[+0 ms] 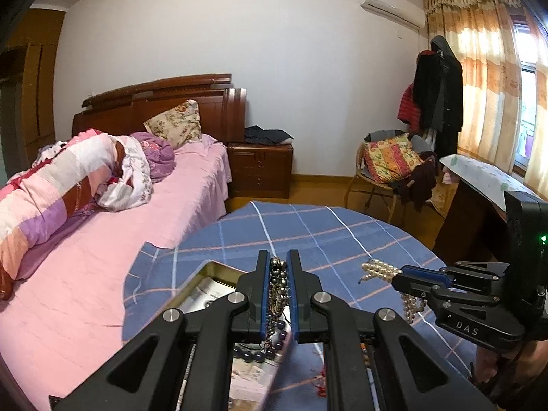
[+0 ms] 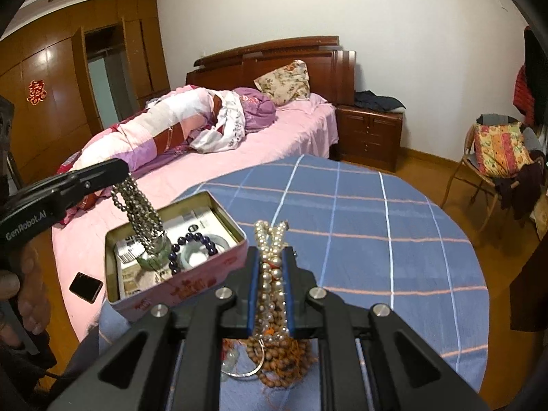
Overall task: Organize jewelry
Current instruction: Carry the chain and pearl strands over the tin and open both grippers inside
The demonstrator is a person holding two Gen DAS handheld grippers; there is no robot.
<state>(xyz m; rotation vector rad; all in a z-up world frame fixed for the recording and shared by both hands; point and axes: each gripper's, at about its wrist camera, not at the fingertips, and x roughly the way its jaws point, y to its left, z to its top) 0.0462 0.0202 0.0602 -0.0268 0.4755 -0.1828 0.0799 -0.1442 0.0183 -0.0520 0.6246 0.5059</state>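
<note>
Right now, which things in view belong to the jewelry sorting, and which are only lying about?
For the job:
- dark bead necklace, held by the left gripper over the tin
- pearl necklace, held by the right gripper
- pink tin
- purple bead bracelet in the tin
- wooden bead strand on the table

Only lying about:
- black phone on the bed
- floral pillow
- clothes-covered chair

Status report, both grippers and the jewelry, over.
Left gripper shut on dark bead necklace, dangling into tin box. Right gripper shut on pearl necklace. Wooden beads still on table.
</note>
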